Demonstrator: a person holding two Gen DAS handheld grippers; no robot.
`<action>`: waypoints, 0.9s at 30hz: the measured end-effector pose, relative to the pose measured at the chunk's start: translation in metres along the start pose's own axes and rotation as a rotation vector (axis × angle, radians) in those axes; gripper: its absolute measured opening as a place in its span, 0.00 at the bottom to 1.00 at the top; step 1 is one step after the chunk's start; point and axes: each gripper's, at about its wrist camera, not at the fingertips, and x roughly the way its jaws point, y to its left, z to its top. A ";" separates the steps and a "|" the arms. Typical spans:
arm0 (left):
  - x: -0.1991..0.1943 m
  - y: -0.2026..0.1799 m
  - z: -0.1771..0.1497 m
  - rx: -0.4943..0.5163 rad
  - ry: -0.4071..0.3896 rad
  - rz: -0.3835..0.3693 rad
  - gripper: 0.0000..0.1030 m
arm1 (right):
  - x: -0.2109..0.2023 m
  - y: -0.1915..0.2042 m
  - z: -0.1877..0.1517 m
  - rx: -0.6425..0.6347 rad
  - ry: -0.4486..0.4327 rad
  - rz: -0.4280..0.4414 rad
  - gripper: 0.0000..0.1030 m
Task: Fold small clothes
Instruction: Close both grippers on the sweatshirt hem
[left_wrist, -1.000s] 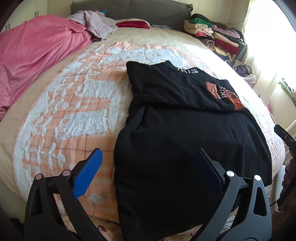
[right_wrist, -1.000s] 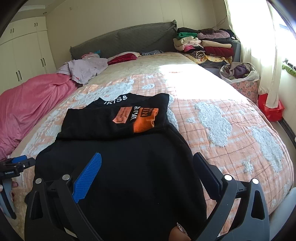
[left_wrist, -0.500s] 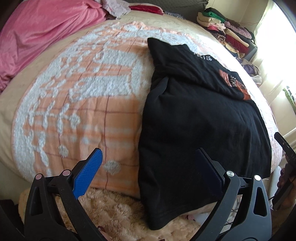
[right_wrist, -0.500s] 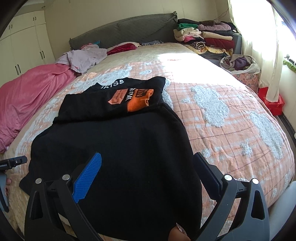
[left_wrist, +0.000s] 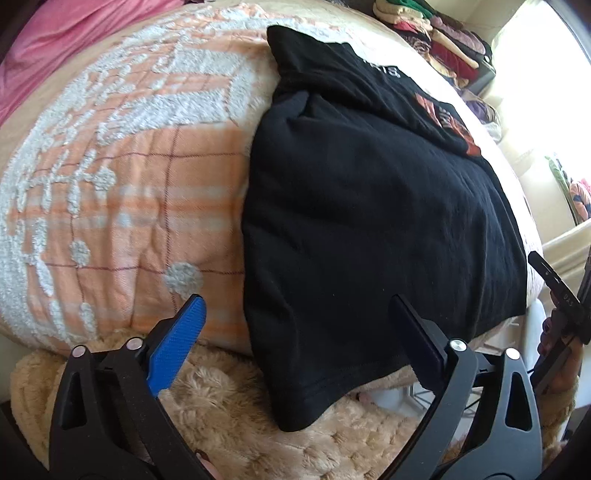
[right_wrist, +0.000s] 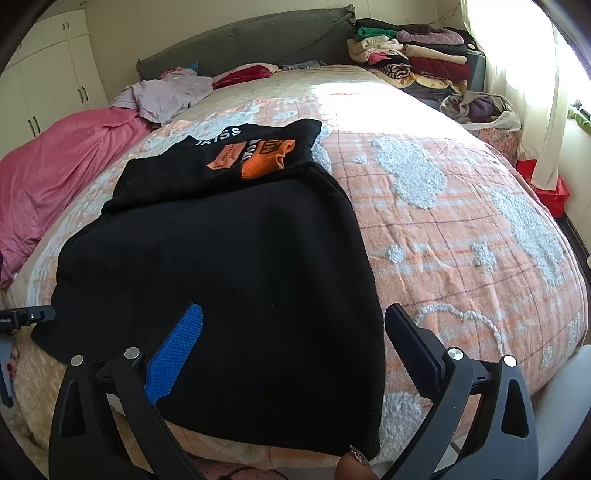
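Left wrist view: left gripper (left_wrist: 295, 314) released, nothing between the pads, jaws have just been closing a little from full spread. Black shirt (left_wrist: 369, 206) lies straight ahead of the claw on the orange quilt (left_wrist: 129, 192), top part already folded back over itself at the far end (orange print showing there). Long axis runs away from the claw, up the bed. Near hem hangs over the bed edge; its lower left corner (left_wrist: 295, 417) sits just below and between the fingertips, over the fluffy beige blanket (left_wrist: 221, 413). Right finger (left_wrist: 417, 343) overlaps the hem area in frame, contact not clear. Other gripper visible at far right edge.

Right wrist view: right gripper (right_wrist: 293, 332) also wide and empty, hovering over the shirt's near end. Shirt (right_wrist: 229, 280) fills the space ahead and left of the claw; its right edge runs just inside the right finger, and the near right hem corner (right_wrist: 369, 443) lies below that finger. Pink blanket (right_wrist: 55, 177) far left, stacked clothes (right_wrist: 413, 62) far right, both well apart.

Judgement: each claw is nearest its own hem corner, so a two-handed pinch of the near hem and a fold away along the long axis looks next.
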 end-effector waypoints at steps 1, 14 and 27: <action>0.000 -0.002 -0.001 0.009 0.000 0.013 0.81 | -0.002 -0.003 -0.003 0.004 0.006 0.001 0.95; 0.012 -0.010 -0.003 0.057 0.028 0.000 0.44 | -0.011 -0.028 -0.034 0.026 0.091 0.025 0.93; 0.013 -0.012 -0.002 0.058 0.037 -0.001 0.44 | -0.007 -0.025 -0.042 -0.067 0.168 0.070 0.07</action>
